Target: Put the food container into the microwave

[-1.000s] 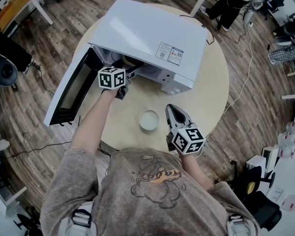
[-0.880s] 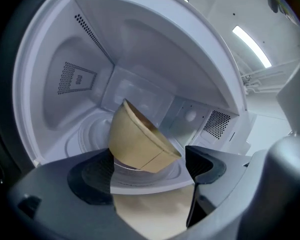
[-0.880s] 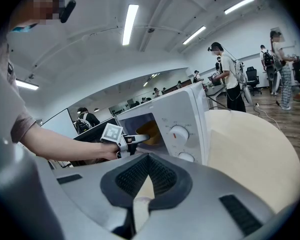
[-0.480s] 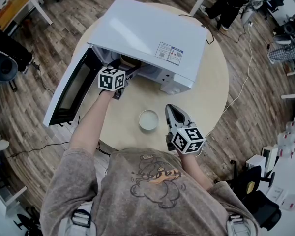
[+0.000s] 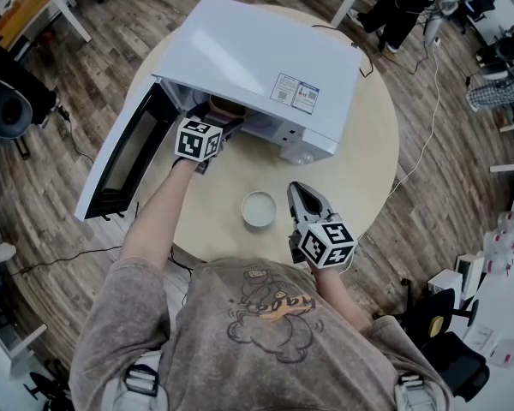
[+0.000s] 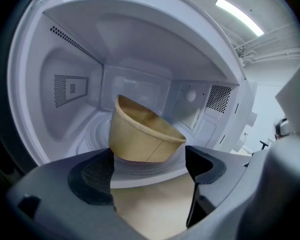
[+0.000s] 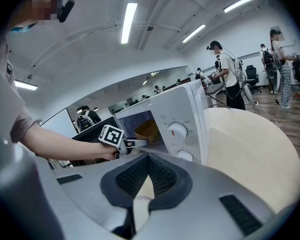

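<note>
The food container, a tan paper bowl (image 6: 140,134), stands tilted on the turntable inside the white microwave (image 5: 248,58); its rim also shows in the head view (image 5: 226,106) and the right gripper view (image 7: 146,130). My left gripper (image 6: 150,166) is at the oven's mouth (image 5: 225,125), open, with its jaws wide apart on either side of the bowl's base; I cannot tell whether they touch it. My right gripper (image 5: 306,197) rests near the table's front, shut with nothing in it (image 7: 147,184).
The microwave door (image 5: 124,157) hangs open to the left. A white round lid (image 5: 259,208) lies on the round table (image 5: 368,152) just left of my right gripper. A cable runs off the table's right side. People and chairs stand around the room.
My left gripper has edged slightly right and turned a little at the microwave's mouth. The right gripper and the lid have stayed put.
</note>
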Motion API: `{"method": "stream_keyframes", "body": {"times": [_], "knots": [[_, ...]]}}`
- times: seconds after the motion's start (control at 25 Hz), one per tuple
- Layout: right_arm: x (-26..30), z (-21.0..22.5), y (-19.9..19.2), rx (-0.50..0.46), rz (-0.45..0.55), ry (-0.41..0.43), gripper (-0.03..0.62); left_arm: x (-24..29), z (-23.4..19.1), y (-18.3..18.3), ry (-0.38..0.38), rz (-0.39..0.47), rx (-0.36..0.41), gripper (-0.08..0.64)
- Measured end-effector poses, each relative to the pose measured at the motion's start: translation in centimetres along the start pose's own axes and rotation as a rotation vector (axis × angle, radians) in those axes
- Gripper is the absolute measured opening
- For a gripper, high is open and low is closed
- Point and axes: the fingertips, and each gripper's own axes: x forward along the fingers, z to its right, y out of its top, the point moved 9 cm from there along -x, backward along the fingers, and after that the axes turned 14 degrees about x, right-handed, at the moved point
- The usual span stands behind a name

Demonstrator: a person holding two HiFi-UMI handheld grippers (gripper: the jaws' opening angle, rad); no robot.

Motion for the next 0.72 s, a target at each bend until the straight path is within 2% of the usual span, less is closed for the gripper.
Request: {"method": "stream_keyframes", "body": {"times": [0.48,0.72], "knots": [[0.20,0.08,0.04,0.004,-0.002,0.001,0.002,-0.17,-0.06,-0.43,0.041,-0.084,0.067,0.431],[0.32,0.02,-0.11,0.005,-0.005,0.006,0.002,-0.62,-0.28,-0.86,0.060,-0.080,0.034,0.431]]}}
